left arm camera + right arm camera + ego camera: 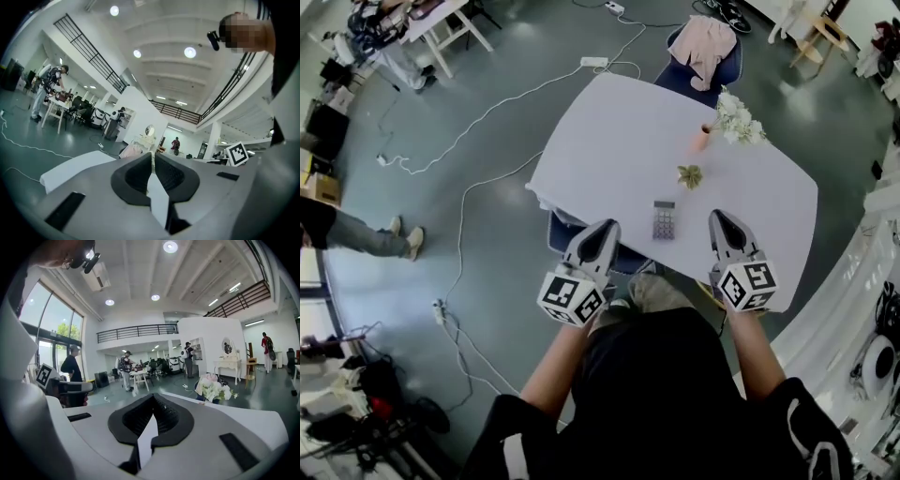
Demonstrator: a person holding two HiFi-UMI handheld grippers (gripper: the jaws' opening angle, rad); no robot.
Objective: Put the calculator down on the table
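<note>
The grey calculator (663,220) lies flat on the white table (619,131), near its front edge. Neither gripper touches it. My left gripper (602,228) hovers left of the calculator, over the table's near corner, jaws together and empty. My right gripper (721,221) hovers right of the calculator, also shut and empty. In the left gripper view the left gripper (152,155) points level across the room with its pads pressed together. In the right gripper view the right gripper (152,398) is shut too, and the table edge and white flowers (213,387) lie just beyond it.
On the table stand white flowers in an orange vase (703,139) and a small green ornament (689,175). A blue chair with a pink cloth (705,47) sits at the far end. White cables (459,244) run over the floor, and a person's legs (366,236) show at left.
</note>
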